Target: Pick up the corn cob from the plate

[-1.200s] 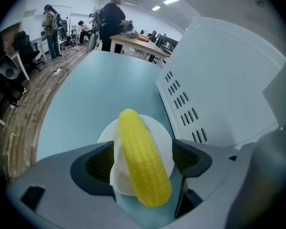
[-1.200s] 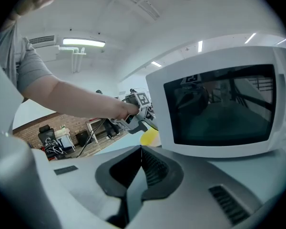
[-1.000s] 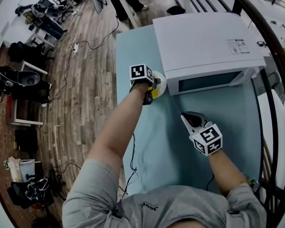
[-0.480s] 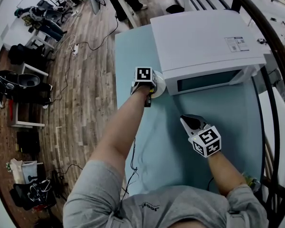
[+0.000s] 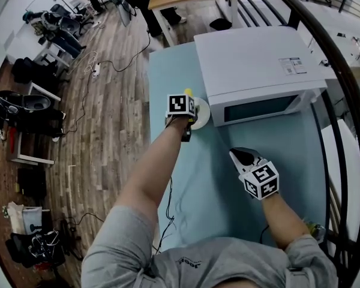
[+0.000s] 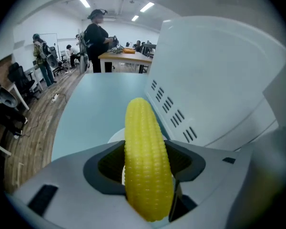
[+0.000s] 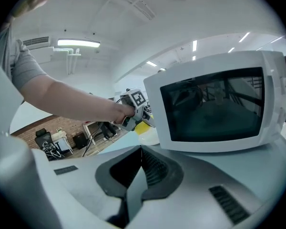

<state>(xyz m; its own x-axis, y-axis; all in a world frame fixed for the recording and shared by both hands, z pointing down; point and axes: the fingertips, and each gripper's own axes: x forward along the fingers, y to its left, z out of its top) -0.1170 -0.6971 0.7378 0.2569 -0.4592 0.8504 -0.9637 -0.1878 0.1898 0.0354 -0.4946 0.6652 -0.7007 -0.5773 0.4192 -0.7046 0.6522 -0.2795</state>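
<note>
Now your left gripper (image 6: 145,166), jaws just closing in, pinches the corn cob (image 6: 142,132) mid-length against rolling; it seems to hang just above the plate (image 5: 204,114). Your right gripper (image 7: 136,178), pressed together, empty, waits at five o'clock from it.

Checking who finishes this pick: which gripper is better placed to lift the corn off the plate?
Left. The left gripper has just been closing its fingers on the corn, right at the plate. The right gripper, shut and empty, sits apart, before the microwave.
</note>
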